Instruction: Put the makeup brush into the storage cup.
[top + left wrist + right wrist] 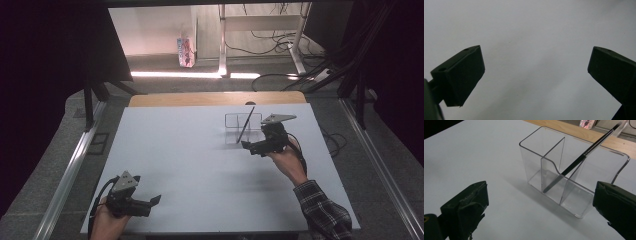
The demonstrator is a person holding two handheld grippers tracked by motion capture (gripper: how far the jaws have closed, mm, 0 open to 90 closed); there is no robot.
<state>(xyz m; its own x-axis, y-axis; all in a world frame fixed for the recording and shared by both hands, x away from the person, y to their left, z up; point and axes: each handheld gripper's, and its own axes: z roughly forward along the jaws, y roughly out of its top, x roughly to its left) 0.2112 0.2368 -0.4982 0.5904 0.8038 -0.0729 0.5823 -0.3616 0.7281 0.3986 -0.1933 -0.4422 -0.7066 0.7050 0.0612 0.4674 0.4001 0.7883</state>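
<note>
Pen [576,162] leans in organizer [544,152], beyond open right claw [539,207].

Setting: probably a lab or test room, though the edges are dark. Evidence: a white-topped table [200,165] fenced by black curtains [50,60], metal rails [70,170] on grey carpet, loose cables [280,45] beneath a desk frame [260,30] behind.

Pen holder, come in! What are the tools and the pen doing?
Both tools open, left tool low, right tool beside clear holder. Black pen leaning in the middle slot. Nothing in the way.
</note>
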